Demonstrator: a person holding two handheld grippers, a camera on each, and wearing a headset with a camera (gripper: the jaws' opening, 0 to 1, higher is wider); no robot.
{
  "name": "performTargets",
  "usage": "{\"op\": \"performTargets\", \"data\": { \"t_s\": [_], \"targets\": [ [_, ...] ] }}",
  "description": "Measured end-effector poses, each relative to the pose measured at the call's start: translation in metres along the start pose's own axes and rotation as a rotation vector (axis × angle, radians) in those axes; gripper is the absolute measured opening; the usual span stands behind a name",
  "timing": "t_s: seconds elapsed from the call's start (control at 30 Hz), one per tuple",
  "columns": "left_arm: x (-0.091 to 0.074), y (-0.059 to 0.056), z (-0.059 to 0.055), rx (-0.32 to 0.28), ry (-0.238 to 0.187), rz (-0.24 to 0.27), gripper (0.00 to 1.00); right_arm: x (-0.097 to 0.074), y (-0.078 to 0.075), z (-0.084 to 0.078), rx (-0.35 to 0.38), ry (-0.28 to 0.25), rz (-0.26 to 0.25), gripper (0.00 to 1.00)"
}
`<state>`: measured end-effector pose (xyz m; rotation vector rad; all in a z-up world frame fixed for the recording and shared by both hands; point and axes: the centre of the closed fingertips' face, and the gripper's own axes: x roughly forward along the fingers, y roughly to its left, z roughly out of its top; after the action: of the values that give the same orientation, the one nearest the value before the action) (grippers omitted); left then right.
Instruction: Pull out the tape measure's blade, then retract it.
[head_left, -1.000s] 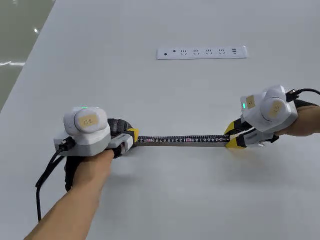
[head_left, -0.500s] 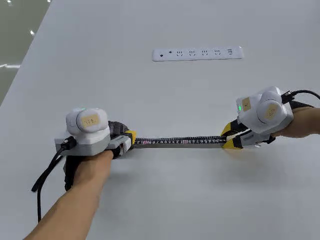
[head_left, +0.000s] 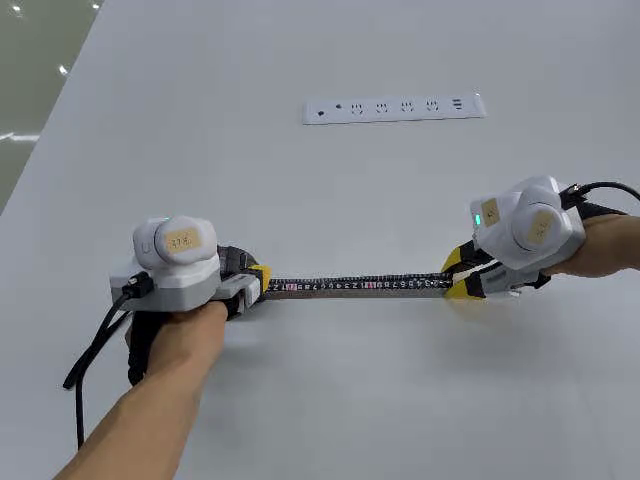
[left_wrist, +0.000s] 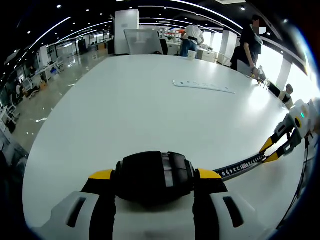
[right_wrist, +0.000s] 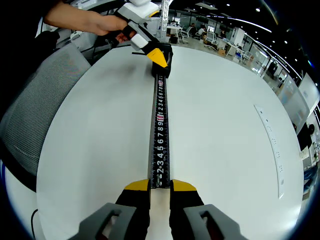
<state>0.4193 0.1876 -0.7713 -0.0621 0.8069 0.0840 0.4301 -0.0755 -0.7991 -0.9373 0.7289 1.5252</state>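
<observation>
The black tape measure case (left_wrist: 154, 176) sits between the yellow-tipped jaws of my left gripper (left_wrist: 155, 175), which is shut on it. In the head view the case (head_left: 240, 264) is at the left and my left gripper (head_left: 255, 283) holds it just above the white table. The dark numbered blade (head_left: 355, 286) stretches rightward to my right gripper (head_left: 455, 276), which is shut on the blade's end. In the right gripper view the blade (right_wrist: 161, 135) runs straight away from my right gripper (right_wrist: 160, 186) to the case (right_wrist: 161, 62).
A white power strip (head_left: 395, 106) lies flat on the white table (head_left: 330, 190) beyond the blade. In the left gripper view, people stand at the table's far side, and the power strip (left_wrist: 202, 86) lies ahead. A grey mesh chair (right_wrist: 35, 115) stands by the table's edge.
The right gripper has moved slightly left toward the case, so the exposed blade looks a little shorter. The left gripper and case have stayed in place.
</observation>
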Motion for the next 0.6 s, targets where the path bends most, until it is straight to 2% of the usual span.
{"op": "performTargets", "data": {
  "t_s": [0.6],
  "targets": [
    [0.0015,0.0023,0.001,0.015,-0.008,-0.007,0.55,0.001,-0.0013,-0.0005,0.005,-0.005,-0.008,0.1]
  ]
}}
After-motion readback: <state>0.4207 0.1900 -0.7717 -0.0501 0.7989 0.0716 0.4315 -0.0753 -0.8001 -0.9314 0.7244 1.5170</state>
